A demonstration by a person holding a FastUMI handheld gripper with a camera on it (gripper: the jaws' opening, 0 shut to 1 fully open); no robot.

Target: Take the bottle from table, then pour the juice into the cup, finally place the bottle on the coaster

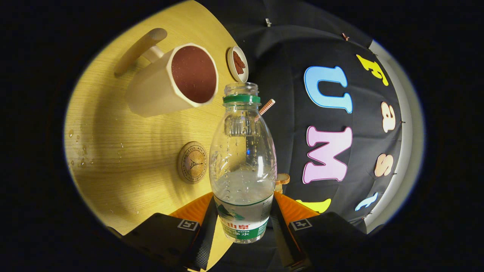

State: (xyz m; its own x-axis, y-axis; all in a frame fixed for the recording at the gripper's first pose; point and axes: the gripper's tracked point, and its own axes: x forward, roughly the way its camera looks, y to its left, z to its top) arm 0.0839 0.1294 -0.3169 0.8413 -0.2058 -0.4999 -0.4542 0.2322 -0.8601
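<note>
Bottle [242, 158] has a wrap label [245, 226] at its lower end: white characters on a red band, a line of small print on the green band below, and a mountain picture above. The wording is not read out here.

Coaster [192, 162] has a ring of small capital letters stamped round the rim with a tower drawing in the middle. The letters are too small to read with certainty.

Gripper [242, 211] has two square black-and-white code markers, one on the left block [188, 224] and one on the right block [300, 224]. They carry pattern only, no words. Its fingers press the bottle from both sides at label height.
</note>
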